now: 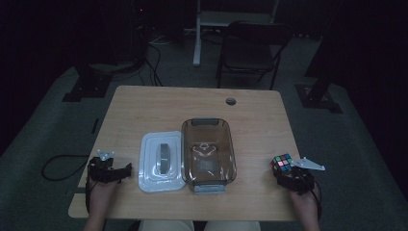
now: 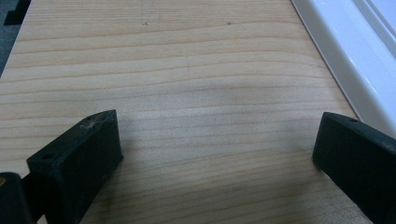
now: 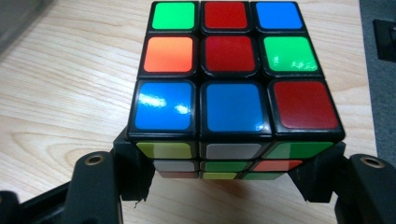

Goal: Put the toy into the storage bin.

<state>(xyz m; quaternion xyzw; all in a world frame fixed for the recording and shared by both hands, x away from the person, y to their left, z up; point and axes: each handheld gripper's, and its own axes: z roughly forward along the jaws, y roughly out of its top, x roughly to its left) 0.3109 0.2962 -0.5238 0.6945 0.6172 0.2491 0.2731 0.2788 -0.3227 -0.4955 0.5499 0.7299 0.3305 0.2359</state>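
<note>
A scrambled Rubik's cube (image 1: 282, 162) sits at the right front of the wooden table (image 1: 159, 106). My right gripper (image 1: 285, 174) is shut on it. In the right gripper view the two black jaws press the lower sides of the cube (image 3: 233, 79), whose top face shows red, blue, green and orange squares. My left gripper (image 1: 114, 170) rests near the table's left front, open, with bare wood between its jaws (image 2: 217, 149). A clear brown container (image 1: 231, 155) stands open at the middle. Its white lid (image 1: 149, 161) lies flat beside it on the left, and the lid's edge (image 2: 345, 51) shows at the right of the left gripper view.
A round cable hole (image 1: 231, 101) lies near the table's far edge. A folding chair (image 1: 255, 48) stands behind the table on dark floor. A black cable (image 1: 57, 168) loops off the left side. Bare wood stretches across the far half.
</note>
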